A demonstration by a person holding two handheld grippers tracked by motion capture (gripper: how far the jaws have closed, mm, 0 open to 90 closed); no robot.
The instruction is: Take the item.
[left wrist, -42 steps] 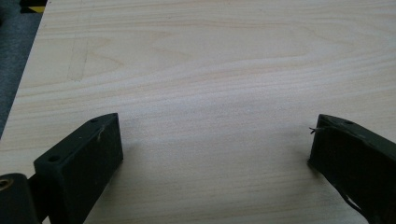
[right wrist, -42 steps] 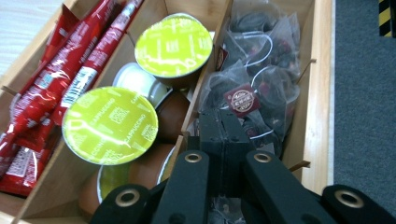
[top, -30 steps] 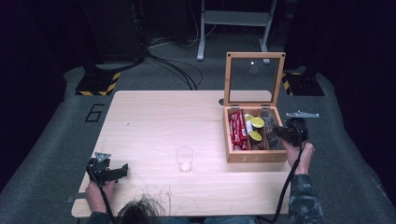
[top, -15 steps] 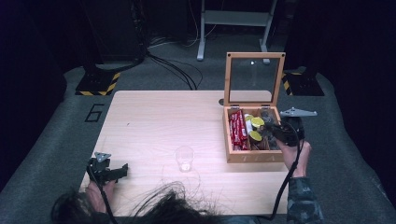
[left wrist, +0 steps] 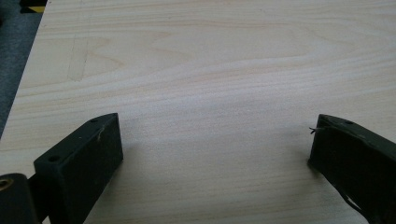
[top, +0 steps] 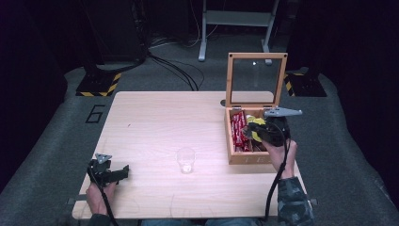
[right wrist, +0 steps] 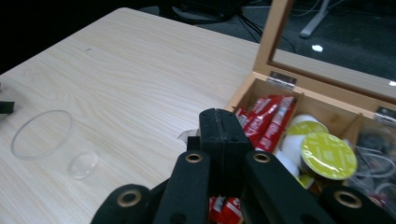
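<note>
- Wooden box (top: 251,157), right of centre in the high view, lid (top: 256,80) propped upright; red sachets (top: 239,129) fill its left compartment, yellow-topped capsules (right wrist: 328,155) the middle one.
- Right gripper (top: 251,132) hangs over the box's contents. Its jaws are pressed together in the right gripper view; a scrap of white shows beside their tip, but whether anything is pinched between them I cannot make out.
- Left gripper (top: 125,170) rests at the lower left of the table (top: 164,122), jaws spread wide over bare wood, holding nothing.
- Clear cup (top: 186,160) stands centre-table, well apart from the box; it looks empty.
- Judgement: early stage, likely fetching an item from the box toward the cup; nothing delivered yet.
- Hard to read: the box's right compartment is dark and blurred, and the gripper covers part of the capsules.
</note>
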